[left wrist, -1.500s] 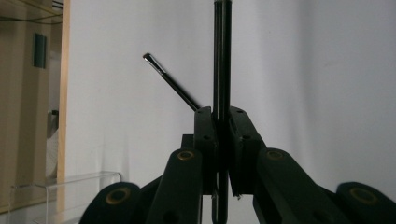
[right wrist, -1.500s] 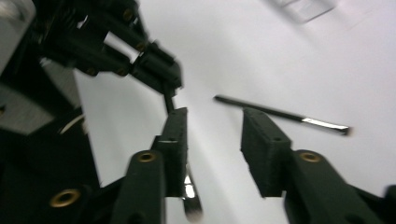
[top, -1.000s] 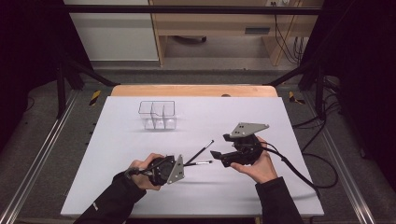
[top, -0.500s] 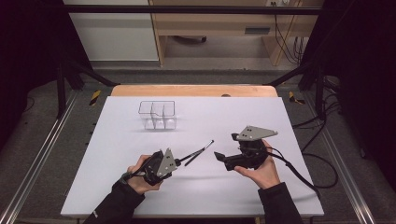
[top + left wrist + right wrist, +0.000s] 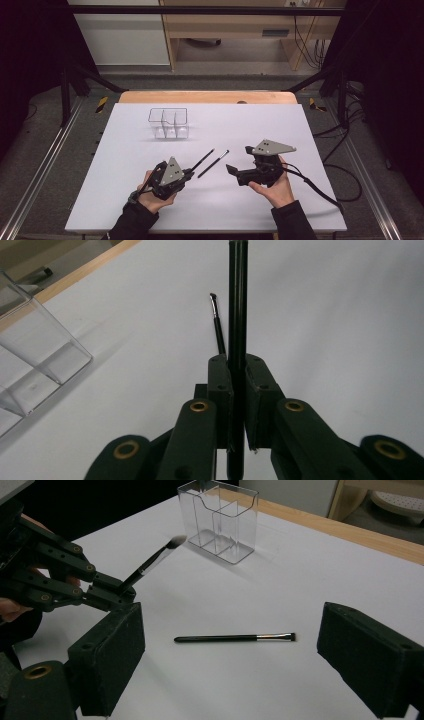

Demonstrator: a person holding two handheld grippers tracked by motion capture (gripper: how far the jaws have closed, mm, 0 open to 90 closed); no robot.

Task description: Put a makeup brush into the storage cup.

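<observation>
1. The left claw (image 5: pixel 189 173) is pinching a black-handled fluffy brush (image 5: pixel 237 315) by its handle, the jaws clamped tight on it.
2. The brush sticks out ahead of that claw, its pale tuft raised off the white table (image 5: pixel 250 120).
3. The right claw (image 5: pixel 240 160) has just been opening; its jaws stand spread with nothing between them.
4. A thin flat brush (image 5: pixel 235 638) lies on the table just ahead of the right claw (untouched).
5. A clear divided organizer (image 5: pixel 168 123) stands well beyond both claws.
</observation>
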